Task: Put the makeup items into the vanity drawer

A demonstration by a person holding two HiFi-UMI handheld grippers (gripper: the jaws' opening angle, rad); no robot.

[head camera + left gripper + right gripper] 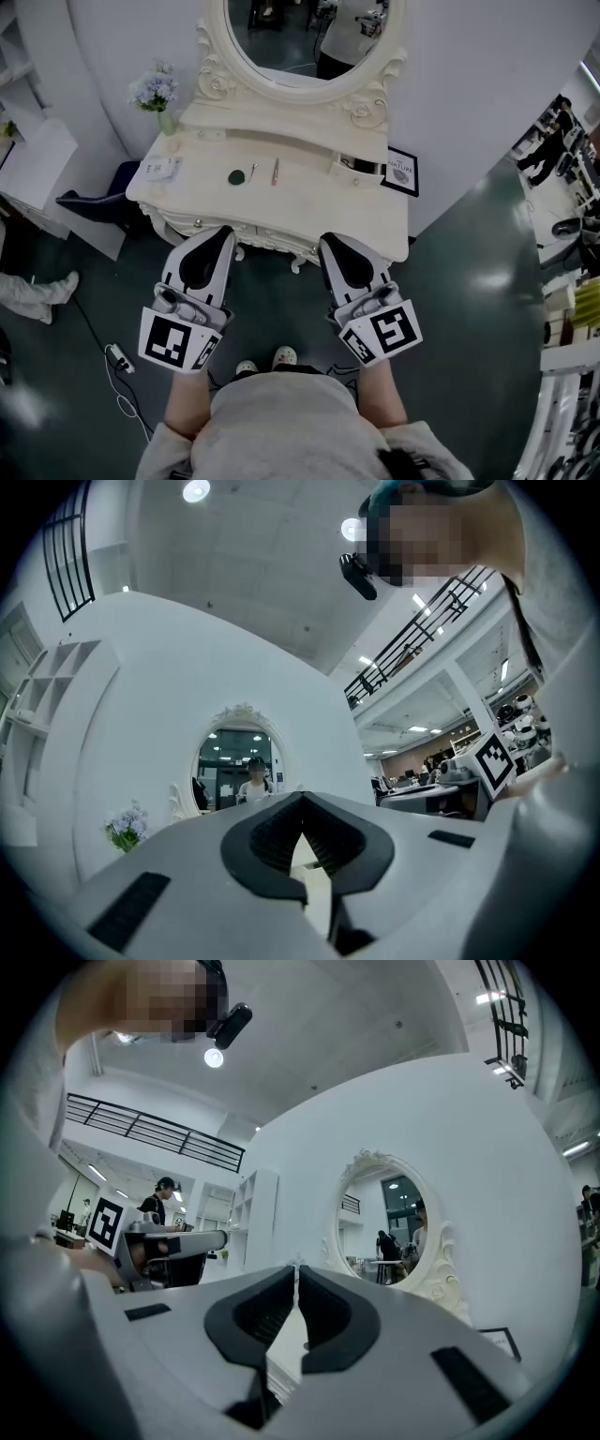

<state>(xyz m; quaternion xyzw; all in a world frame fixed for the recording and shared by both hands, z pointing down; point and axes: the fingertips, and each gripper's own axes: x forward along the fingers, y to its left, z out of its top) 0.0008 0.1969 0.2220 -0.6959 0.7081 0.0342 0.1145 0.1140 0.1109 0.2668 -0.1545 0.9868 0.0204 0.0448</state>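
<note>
Both sets of jaws closed on nothing; left gripper (221, 236) and right gripper (330, 244) hover at the vanity (309, 202) front edge; open floor (469, 281) on either side.

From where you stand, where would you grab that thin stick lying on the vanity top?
Probably at its middle, from straight above, jaws across its narrow width. The thin stick lies flat on the vanity top, running roughly front to back, with the round dark compact apart on its left.
</note>
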